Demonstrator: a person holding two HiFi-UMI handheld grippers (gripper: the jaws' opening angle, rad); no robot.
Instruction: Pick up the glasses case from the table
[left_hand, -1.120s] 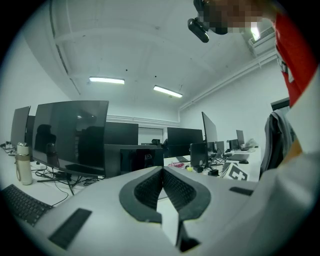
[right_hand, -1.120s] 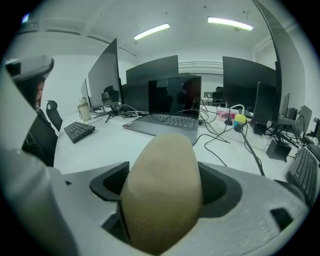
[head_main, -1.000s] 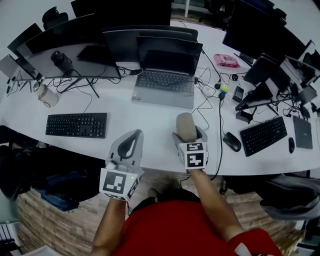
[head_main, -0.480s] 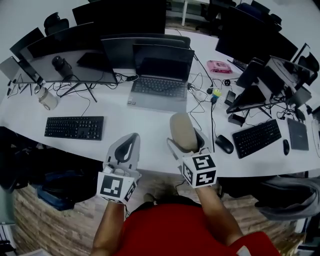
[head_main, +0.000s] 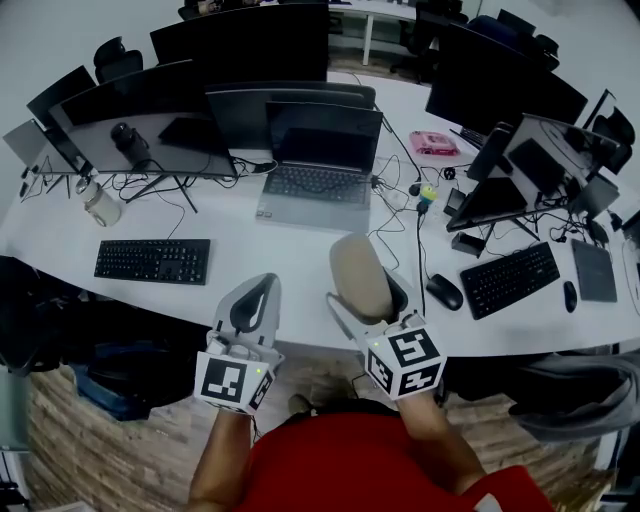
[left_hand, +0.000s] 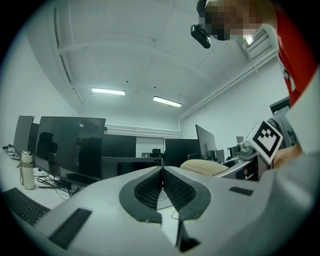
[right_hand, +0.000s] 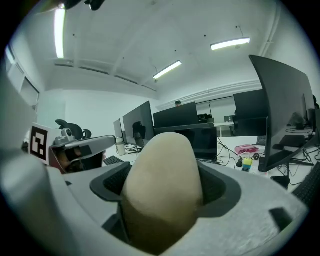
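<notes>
A beige oval glasses case (head_main: 361, 276) (right_hand: 163, 185) is held off the table, between the jaws of my right gripper (head_main: 363, 285), which is shut on it. In the right gripper view the case fills the gap between the dark pads (right_hand: 215, 186). The case also shows in the left gripper view as a beige lump (left_hand: 205, 167) to the right. My left gripper (head_main: 258, 297) hovers beside it at the table's near edge, its jaws shut together with nothing in them (left_hand: 162, 175).
On the white table (head_main: 260, 250) lie a black keyboard (head_main: 152, 260), an open laptop (head_main: 320, 160), several monitors, a mouse (head_main: 444, 291), a second keyboard (head_main: 512, 278), a pink item (head_main: 435, 147), a bottle (head_main: 100, 208) and loose cables.
My right gripper has risen with the case and come nearer the camera. The left gripper has lifted slightly.
</notes>
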